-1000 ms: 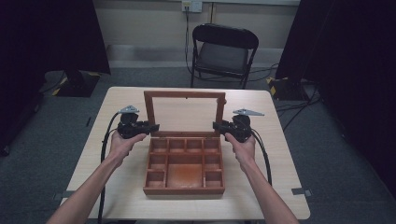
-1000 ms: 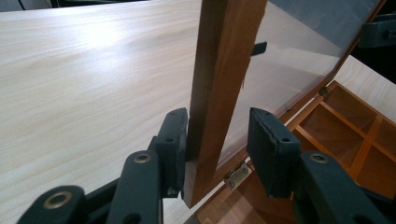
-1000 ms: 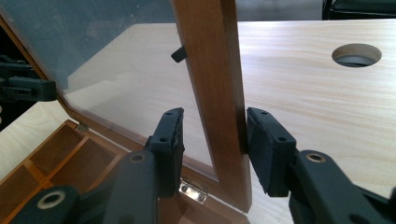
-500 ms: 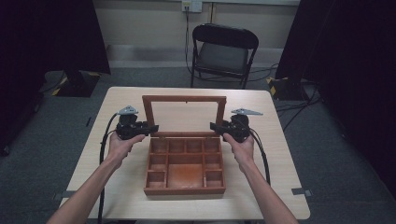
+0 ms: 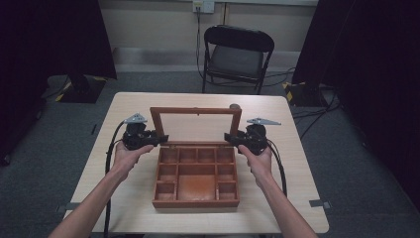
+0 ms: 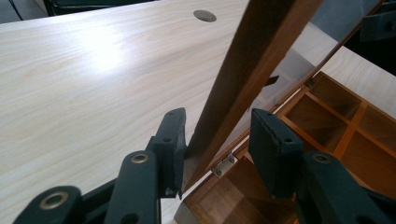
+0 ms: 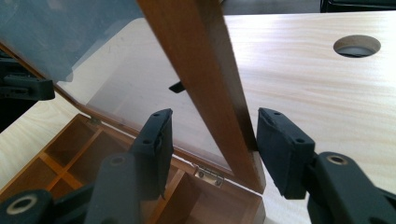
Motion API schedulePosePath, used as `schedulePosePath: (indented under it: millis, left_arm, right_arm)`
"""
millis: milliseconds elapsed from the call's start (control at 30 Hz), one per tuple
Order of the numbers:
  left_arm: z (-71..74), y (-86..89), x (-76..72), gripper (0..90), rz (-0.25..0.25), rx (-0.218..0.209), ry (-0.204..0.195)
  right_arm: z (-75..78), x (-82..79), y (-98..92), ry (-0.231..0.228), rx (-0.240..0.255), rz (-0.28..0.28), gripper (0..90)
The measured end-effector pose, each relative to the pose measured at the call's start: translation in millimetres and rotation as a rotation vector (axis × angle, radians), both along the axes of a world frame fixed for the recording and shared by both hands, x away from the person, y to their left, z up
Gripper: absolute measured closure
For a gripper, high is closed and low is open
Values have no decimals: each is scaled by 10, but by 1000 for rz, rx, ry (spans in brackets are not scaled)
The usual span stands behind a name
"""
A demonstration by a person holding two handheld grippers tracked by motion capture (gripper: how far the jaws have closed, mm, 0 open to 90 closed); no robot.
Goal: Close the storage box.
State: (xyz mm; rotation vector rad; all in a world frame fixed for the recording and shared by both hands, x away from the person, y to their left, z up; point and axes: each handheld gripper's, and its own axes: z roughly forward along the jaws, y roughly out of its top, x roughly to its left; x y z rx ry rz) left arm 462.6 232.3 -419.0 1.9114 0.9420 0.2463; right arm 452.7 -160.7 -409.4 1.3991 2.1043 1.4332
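A wooden box (image 5: 195,201) with several compartments sits mid-table. Its glass-paned lid (image 5: 195,111) stands raised on its hinges. My left gripper (image 5: 161,139) straddles the lid's left side rail (image 6: 252,70) just above the hinge. One pad (image 6: 175,140) touches the wood, the other stands off it, and the jaws have just been opening. My right gripper (image 5: 229,137) straddles the right side rail (image 7: 201,60) in the same way. A gap shows beside its left pad (image 7: 159,140), and its jaws have also just been opening.
The pale table (image 5: 133,109) has a round cable hole (image 5: 235,106) behind the lid. A black folding chair (image 5: 236,54) stands beyond the far edge. Cables trail from both grippers along the person's forearms. Dark curtains hang at both sides.
The lid's top rail now sits a little lower and wider in the high view, tipped slightly toward the person. Both hands stay where they were.
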Motion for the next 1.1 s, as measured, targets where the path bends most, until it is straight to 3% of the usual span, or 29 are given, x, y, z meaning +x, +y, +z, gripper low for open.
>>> schedulePosePath:
  millis: [267,367,467,633,1100]
  left_arm:
    - [12,-30,-85,503,20,-16,2]
    - [20,-16,-118,488,28,-43,18]
    - [56,-19,-183,479,25,-39,9]
    - [95,-17,-232,443,33,-71,11]
    - [106,-54,-300,322,11,-68,-1]
  right_arm:
    - [21,-131,-24,4,-9,14,457]
    - [24,-164,-33,5,-15,23,446]
    - [10,-180,-65,45,5,20,415]
    - [-6,-208,-76,45,-2,27,387]
    - [-24,-271,-140,67,-28,49,354]
